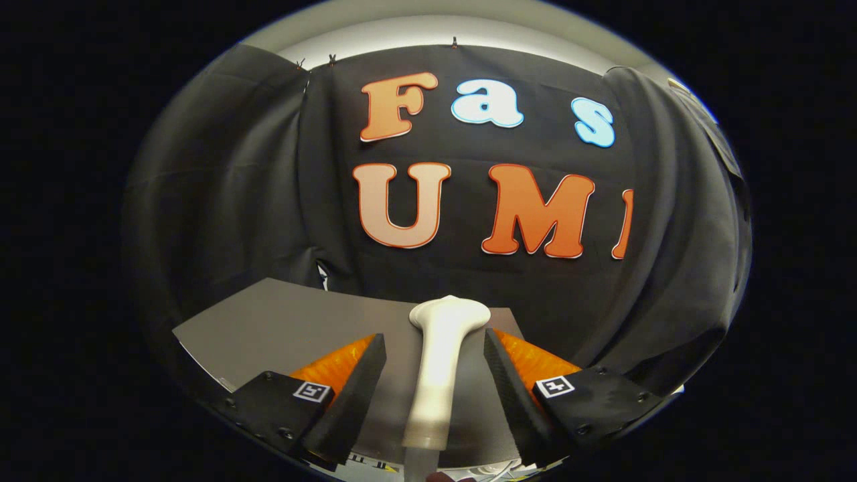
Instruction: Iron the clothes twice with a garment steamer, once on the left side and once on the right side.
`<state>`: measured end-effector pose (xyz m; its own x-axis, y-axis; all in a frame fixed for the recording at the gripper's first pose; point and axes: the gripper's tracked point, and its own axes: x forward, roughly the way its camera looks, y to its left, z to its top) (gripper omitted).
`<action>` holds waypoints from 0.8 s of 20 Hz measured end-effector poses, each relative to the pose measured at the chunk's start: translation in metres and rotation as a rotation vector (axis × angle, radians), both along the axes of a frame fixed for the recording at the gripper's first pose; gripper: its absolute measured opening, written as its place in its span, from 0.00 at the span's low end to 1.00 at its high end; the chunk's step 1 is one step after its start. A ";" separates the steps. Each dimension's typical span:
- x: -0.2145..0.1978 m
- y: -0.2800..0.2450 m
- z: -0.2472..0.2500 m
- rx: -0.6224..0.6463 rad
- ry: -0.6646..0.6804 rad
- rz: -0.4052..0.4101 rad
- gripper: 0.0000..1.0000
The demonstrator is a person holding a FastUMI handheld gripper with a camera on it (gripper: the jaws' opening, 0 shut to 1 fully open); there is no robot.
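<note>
The gripper has its fingers spread wide, and the white steamer lies between them on the grey table. Neither finger touches it; there is a clear gap on the left and on the right. The steamer's handle runs from near the gripper away toward the far side, and its broad head sits just past the fingertips, close to the table's far edge. The near end of the handle looks blurred, so what lies under it is hard to make out. Beyond the table hangs the black cloth wall, draped in folds on the left and right
</note>
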<state>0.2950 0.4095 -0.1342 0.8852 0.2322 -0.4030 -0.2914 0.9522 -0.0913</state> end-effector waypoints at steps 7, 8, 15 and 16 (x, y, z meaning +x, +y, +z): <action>0.019 0.000 -0.052 -0.088 0.172 -0.019 0.98; 0.019 -0.003 -0.056 -0.090 0.187 -0.028 0.98; 0.017 -0.006 -0.073 -0.025 0.275 -0.025 0.85; 0.014 -0.004 -0.075 -0.022 0.282 -0.020 0.78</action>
